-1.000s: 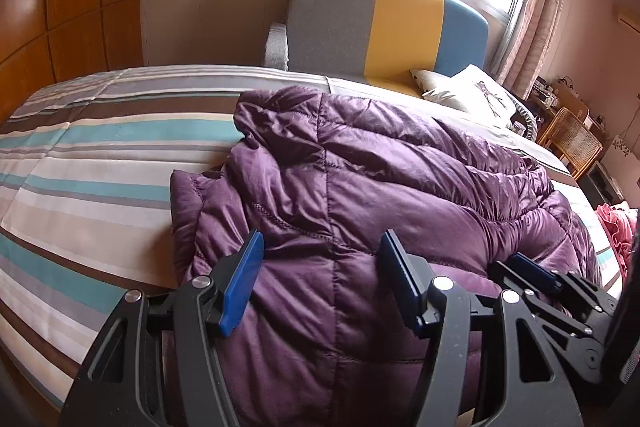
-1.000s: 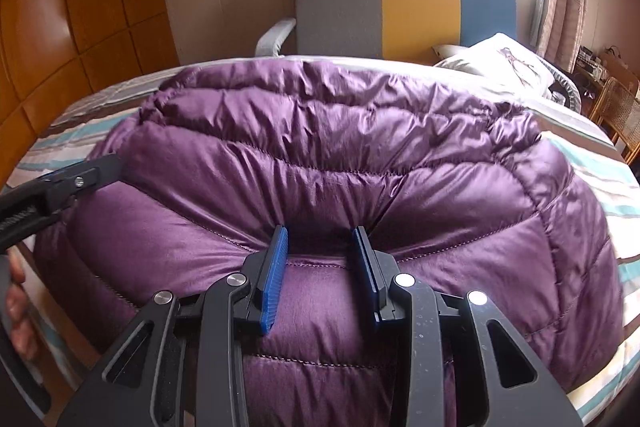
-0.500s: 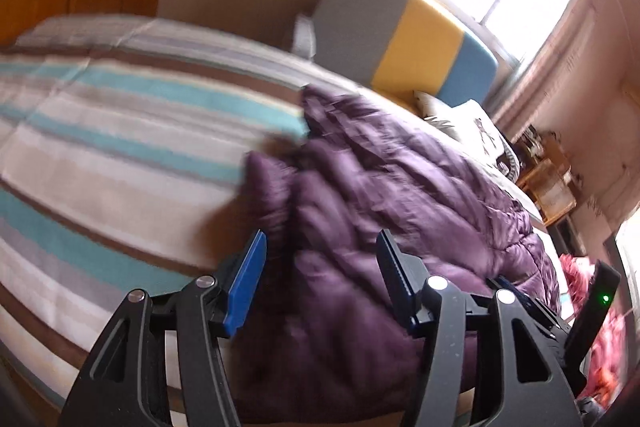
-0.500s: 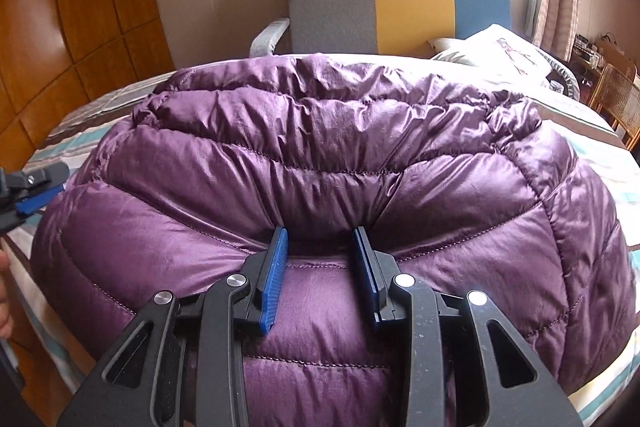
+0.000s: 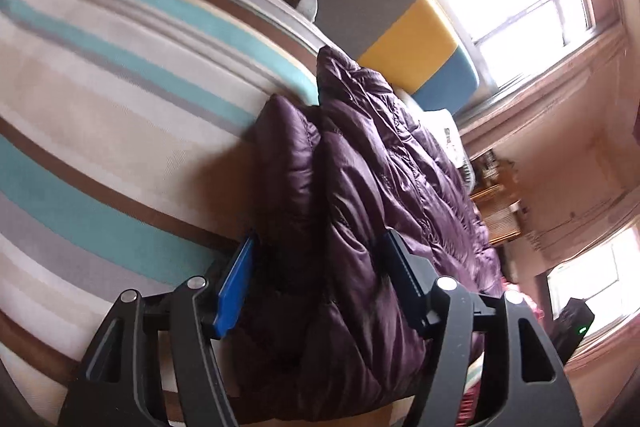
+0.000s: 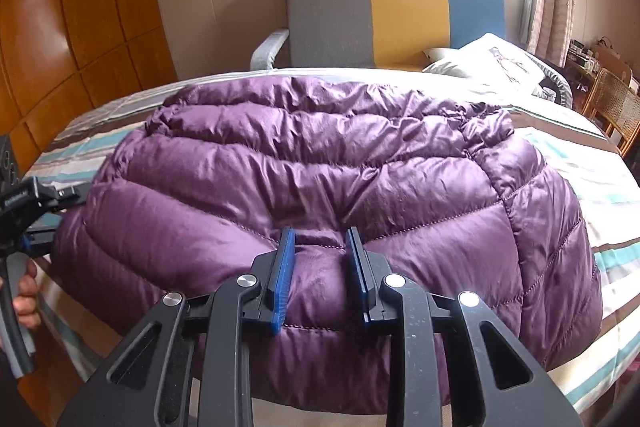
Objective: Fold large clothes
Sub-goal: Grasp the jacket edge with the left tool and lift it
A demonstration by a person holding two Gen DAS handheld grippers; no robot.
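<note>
Overhanging near bed [image 6: 600, 187] edge — purple jacket [image 6: 320, 167]; striped bedding bare leftward.

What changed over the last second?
The left tool swung to the purple jacket's left edge and rolled; its jaws, opening, now straddle that edge. The right tool is closing, pinching a fold of the near hem. Jacket and striped bedcover stayed put.
</note>
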